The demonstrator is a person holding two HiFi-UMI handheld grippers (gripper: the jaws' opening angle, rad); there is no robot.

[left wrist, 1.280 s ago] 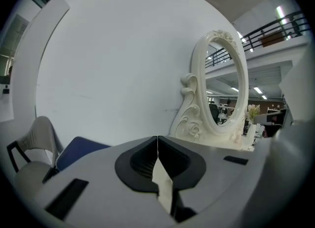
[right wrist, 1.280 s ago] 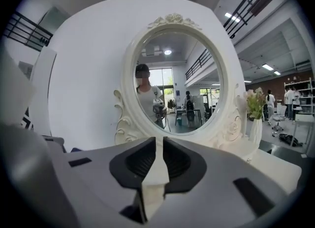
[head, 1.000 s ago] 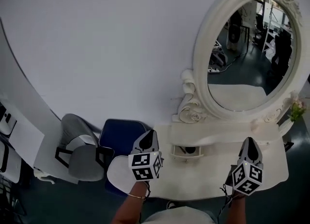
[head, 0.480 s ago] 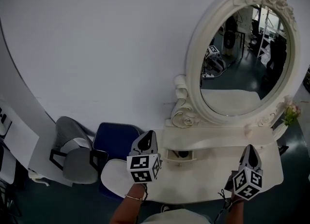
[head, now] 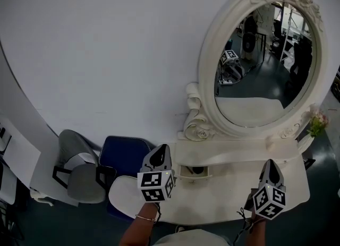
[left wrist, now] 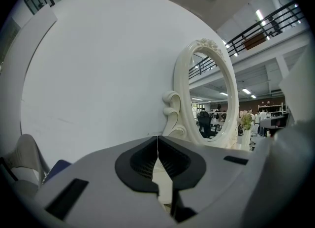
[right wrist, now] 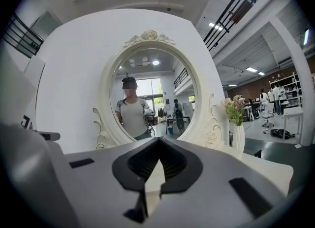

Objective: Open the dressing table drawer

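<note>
Head view: you are looking down on a white table (head: 228, 192) that stands against a white wall.
Drawer: a small drawer (head: 192, 172) sits on the tabletop below the mirror's scrolled base, toward the table's left side, with its front facing you.
Drawer contents: a dark patch shows at its front. You cannot tell whether that is an opening or something inside.
Left gripper: your left gripper (head: 161, 148) has its jaws pressed together at the tips with nothing between them. It hangs just left of the drawer, apart from it.
Right gripper: your right gripper (head: 271, 163) has its jaws closed tip to tip and is empty. It is over the table's right half, well apart from the drawer.
Mirror: an oval mirror (head: 260, 69) in an ornate white frame stands upright at the table's back. Your right gripper view shows a person reflected in it.
Vase: a white vase (head: 317, 124) holding flowers stands at the back right, beside the mirror frame.
Chairs: a grey chair (head: 79, 171) and a blue chair (head: 127, 154) stand left of the table by the wall.
</note>
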